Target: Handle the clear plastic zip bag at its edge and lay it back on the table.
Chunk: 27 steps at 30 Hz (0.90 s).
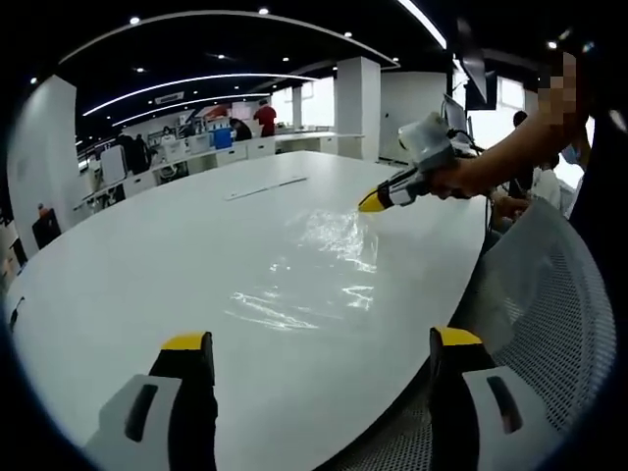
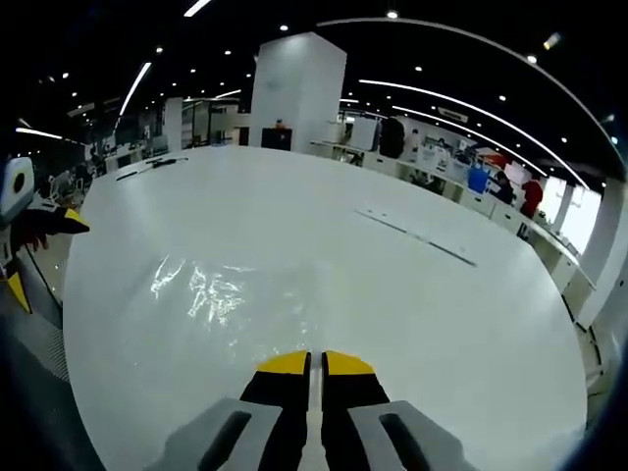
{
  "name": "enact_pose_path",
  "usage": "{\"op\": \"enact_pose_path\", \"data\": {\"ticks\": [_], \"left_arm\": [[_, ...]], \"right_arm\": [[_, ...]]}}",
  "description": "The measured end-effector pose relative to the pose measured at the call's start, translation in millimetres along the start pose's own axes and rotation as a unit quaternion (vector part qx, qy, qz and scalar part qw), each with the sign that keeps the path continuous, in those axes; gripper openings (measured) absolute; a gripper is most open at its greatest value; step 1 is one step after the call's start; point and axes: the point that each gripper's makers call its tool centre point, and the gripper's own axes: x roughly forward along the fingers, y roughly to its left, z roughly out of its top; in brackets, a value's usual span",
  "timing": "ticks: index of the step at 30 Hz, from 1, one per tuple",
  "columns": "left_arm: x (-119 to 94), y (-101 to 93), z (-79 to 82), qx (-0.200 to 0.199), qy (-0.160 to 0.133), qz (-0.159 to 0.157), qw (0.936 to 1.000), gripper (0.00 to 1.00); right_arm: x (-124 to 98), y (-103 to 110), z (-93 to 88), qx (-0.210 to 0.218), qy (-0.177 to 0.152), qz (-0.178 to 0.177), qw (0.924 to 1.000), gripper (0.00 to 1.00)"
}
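Here my right claw is clenched on the edge of the clear plastic zip bag, lying crinkled (glinting) across the white oval worktop; my left claw gapes, released.

The clear plastic zip bag lies flat and crinkled on the white desk. Its far edge lifts slightly.

Left gripper: jaws spread wide, yellow tips well apart, hovering over the table's near edge. Right gripper: jaws together, tips nearly touching, low over the table. In the left gripper view it comes in from the right, held by a bare hand and forearm.
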Motion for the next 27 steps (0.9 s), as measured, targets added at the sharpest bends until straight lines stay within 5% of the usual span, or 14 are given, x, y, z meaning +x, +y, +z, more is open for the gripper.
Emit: {"op": "enact_pose_path", "data": {"ticks": [27], "left_arm": [[32,-2.0,57.5,0.075,-0.013,-0.062,0.9952,0.85]], "right_arm": [[-25,11,29.8,-0.034,-0.044,0.014,0.9983,0.0]]}}
